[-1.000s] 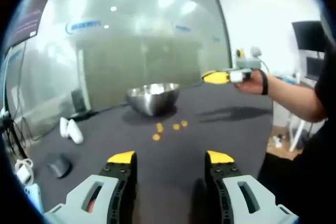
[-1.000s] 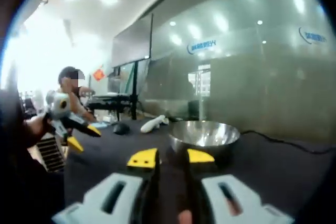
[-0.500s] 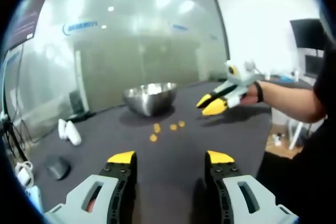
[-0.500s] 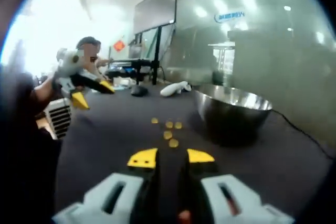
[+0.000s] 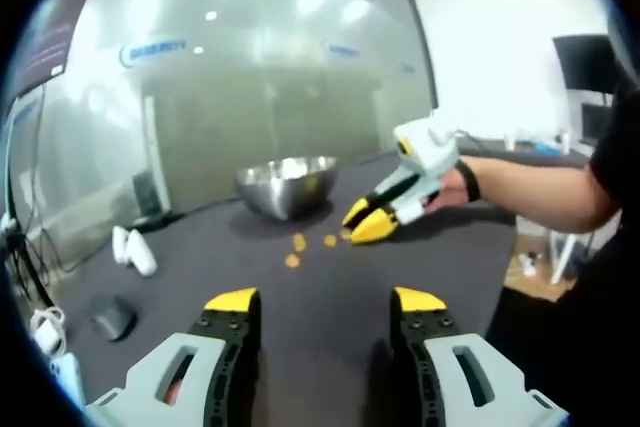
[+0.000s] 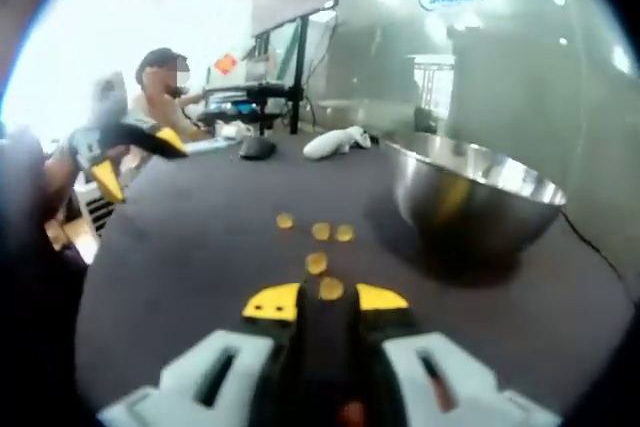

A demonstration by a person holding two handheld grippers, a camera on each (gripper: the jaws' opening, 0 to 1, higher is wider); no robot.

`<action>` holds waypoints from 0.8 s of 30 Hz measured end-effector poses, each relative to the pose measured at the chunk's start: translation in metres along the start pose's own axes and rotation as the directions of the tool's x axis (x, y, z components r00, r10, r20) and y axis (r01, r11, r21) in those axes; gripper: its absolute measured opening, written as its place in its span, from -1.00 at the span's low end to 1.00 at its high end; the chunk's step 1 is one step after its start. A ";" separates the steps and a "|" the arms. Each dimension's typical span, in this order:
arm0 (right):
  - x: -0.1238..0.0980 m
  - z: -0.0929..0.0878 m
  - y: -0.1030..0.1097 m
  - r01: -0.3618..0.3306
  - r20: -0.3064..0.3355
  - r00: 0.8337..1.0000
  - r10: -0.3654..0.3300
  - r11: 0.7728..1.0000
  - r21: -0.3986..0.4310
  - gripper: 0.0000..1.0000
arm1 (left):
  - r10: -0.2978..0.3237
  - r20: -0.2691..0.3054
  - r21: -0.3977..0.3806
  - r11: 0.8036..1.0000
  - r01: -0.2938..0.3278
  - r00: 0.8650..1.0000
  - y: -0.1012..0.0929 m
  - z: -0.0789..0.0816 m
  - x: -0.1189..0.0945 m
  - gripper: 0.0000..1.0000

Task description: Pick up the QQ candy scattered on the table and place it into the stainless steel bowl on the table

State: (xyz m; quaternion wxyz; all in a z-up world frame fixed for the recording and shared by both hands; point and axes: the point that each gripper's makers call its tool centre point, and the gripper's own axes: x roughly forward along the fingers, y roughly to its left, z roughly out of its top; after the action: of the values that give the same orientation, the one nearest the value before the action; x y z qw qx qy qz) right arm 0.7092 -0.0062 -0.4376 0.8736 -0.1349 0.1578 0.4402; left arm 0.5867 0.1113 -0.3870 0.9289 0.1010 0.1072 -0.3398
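The right gripper [image 6: 325,299], jaws narrow, points at a candy [image 6: 330,289] near the bowl [image 6: 478,203] on the worktop [image 6: 190,247]; the left gripper [image 5: 325,301] gapes wide

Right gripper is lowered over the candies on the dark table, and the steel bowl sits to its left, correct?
Not quite. In the right gripper view the stainless steel bowl sits to the right of the right gripper, not the left. The rest holds: that gripper is low over the candies on the dark table, with one candy between its yellow tips.
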 end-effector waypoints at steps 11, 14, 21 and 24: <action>0.008 0.002 0.014 -0.032 0.012 0.999 0.032 0.999 0.029 -0.81 | 0.013 0.014 -0.043 0.999 -0.013 1.000 0.009 -0.001 -0.007 0.06; 0.006 0.002 0.016 -0.030 0.015 0.999 0.030 0.999 0.044 -0.82 | 0.017 0.011 -0.043 0.999 -0.016 1.000 0.010 -0.003 -0.008 0.06; 0.000 0.004 0.014 0.001 0.010 1.000 -0.001 0.999 0.039 -0.83 | 0.008 0.020 -0.037 0.999 -0.007 1.000 0.009 -0.001 -0.008 0.06; -0.007 0.009 0.014 0.017 0.018 1.000 -0.017 0.999 0.038 -0.83 | -0.003 0.029 -0.033 0.999 0.004 1.000 0.008 0.001 -0.009 0.06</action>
State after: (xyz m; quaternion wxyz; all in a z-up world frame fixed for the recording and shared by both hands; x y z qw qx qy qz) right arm 0.6954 -0.0001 -0.4278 0.8812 -0.1155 0.1568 0.4309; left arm 0.5854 0.1224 -0.3832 0.9314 0.0805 0.0993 -0.3409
